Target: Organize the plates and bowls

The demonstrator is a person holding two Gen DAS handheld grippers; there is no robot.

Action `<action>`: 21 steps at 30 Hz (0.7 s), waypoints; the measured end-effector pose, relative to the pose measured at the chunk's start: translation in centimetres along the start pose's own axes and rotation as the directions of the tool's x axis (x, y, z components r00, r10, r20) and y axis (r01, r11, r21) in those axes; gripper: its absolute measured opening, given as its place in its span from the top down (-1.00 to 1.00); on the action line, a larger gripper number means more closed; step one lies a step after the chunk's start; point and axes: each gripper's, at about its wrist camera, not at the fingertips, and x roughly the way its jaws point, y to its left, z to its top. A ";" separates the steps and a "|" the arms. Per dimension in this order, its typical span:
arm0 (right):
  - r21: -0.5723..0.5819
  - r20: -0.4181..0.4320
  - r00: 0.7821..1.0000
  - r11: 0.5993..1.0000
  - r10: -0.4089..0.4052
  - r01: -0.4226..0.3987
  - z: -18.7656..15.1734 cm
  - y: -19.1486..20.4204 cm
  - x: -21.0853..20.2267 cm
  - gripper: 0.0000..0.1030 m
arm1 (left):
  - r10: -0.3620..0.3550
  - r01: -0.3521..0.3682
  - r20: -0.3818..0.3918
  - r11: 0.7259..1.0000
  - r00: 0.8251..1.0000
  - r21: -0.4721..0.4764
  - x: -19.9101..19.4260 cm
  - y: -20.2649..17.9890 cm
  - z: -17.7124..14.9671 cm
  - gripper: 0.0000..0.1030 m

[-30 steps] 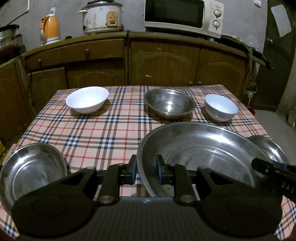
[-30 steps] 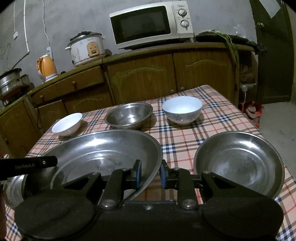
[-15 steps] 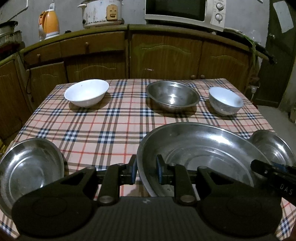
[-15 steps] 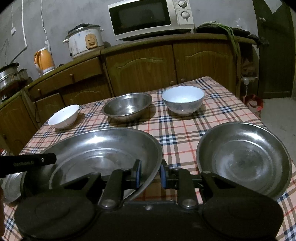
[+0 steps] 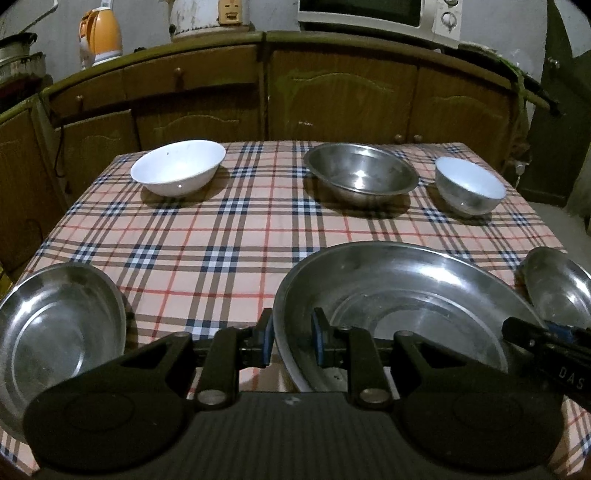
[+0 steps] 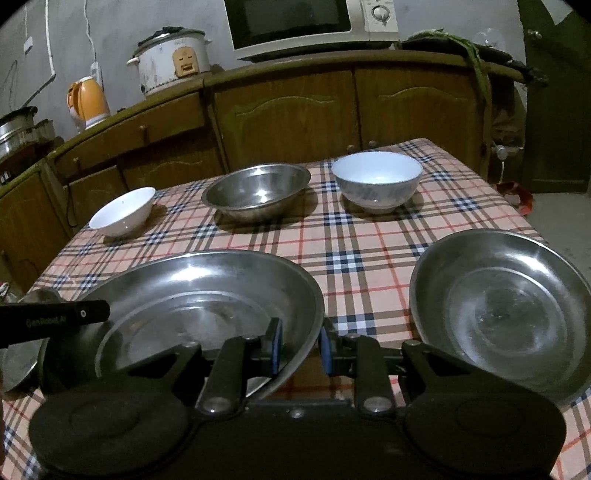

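A large steel plate [image 5: 406, 295] [image 6: 207, 295] is held just over the checked tablecloth [image 5: 229, 229] near the front. My left gripper [image 5: 293, 332] is shut on its left rim, and my right gripper [image 6: 301, 343] is shut on its right rim. A smaller steel plate [image 5: 55, 332] lies at the front left, another steel plate [image 6: 509, 310] at the front right. Along the far side stand a white bowl [image 5: 179, 166], a steel bowl [image 5: 360, 173] and a blue-white bowl [image 5: 469, 184].
Wooden cupboards [image 6: 288, 122] run behind the table, with a microwave [image 6: 295, 22], a rice cooker [image 6: 173, 62] and an orange kettle [image 6: 88, 99] on top. The table's right edge drops to a grey floor [image 6: 554, 210].
Both grippers have sunk a little toward the table with the large plate still gripped between them. The bowls and smaller plates have not moved.
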 end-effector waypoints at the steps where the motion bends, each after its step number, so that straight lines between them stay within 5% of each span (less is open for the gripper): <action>1: -0.001 -0.001 1.000 1.000 0.001 -0.001 0.0 0.0 0.2 0.46 | 0.004 -0.004 -0.001 1.000 1.000 0.002 0.2 0.0 0.0 0.58; 21: -0.014 -0.009 0.999 0.999 -0.039 0.038 0.3 -0.2 3.9 0.46 | 0.018 -0.017 -0.004 1.000 1.000 0.024 3.8 -0.6 0.1 0.57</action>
